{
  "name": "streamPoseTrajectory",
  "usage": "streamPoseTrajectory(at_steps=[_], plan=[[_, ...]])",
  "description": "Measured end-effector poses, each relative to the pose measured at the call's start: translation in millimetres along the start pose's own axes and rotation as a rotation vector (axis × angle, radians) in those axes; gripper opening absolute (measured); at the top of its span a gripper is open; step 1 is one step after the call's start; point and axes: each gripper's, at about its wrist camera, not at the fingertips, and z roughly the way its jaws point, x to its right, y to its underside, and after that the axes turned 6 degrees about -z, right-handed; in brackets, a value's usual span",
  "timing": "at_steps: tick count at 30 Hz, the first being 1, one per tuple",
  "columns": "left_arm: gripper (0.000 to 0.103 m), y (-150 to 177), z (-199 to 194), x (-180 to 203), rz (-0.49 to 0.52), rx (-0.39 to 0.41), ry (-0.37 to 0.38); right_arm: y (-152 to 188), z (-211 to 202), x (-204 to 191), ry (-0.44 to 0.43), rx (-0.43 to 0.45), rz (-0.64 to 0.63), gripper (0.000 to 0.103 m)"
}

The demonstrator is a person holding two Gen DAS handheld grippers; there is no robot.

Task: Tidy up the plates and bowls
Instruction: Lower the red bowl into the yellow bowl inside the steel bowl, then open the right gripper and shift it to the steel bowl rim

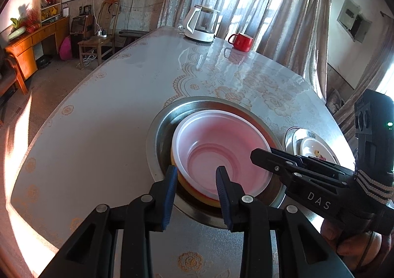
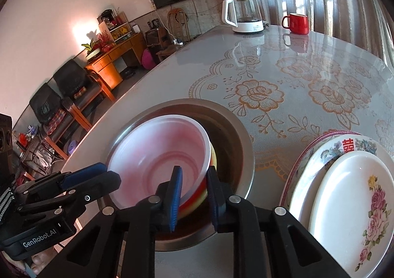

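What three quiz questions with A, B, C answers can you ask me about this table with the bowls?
1. Where does the pink bowl sit?
A. In the metal basin
B. On the plates
C. Beside the kettle

2. What colour is the mug?
A. Blue
B. Red
C. Green

3. What is the right gripper doing?
A. Pinching the pink bowl's rim
B. Holding the mug
C. Hanging open over the plates

Answers:
1. A: the pink bowl tops a stack of bowls inside the metal basin.
2. B: the mug at the far edge is red.
3. A: the right gripper has one finger inside the rim and one outside.
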Motion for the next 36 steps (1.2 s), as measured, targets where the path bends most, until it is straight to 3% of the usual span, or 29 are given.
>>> streamPoseTrajectory(at_steps=[36], plan=[[0.036,8,-17,-21,-0.047,0.030,-0.045,10,-22,13,-0.011,0.040,0.085,0.025]])
